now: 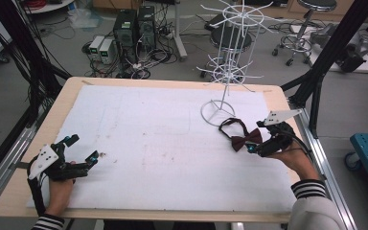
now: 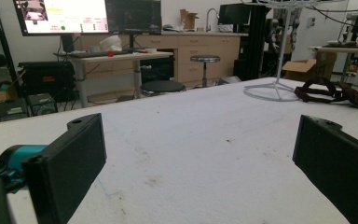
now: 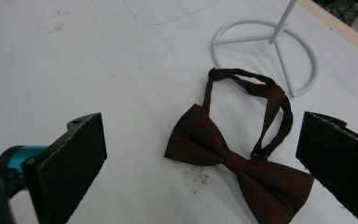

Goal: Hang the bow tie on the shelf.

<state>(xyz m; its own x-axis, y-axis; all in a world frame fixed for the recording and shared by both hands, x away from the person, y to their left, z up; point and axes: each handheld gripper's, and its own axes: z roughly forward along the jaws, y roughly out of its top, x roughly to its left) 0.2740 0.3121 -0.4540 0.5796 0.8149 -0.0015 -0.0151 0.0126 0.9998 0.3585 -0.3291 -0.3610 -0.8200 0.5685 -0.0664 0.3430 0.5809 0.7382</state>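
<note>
While spread wide, right gripper [image 3: 200,154] hovers over bow tie [image 3: 235,161] — untouched.

The high view looks down and forward from above the near side of the bench [image 1: 24,191], so the whole white top shows. The left gripper [image 1: 81,148] carries a camera that sits very low at the near left, looking across the bench to the far right (almost flat along the top). The right gripper [image 1: 253,143] carries one that looks down from close by at the right side. All three views share the dark red bow tie [image 3: 235,161] and the round foot of the white wire stand [image 3: 265,56].
</note>
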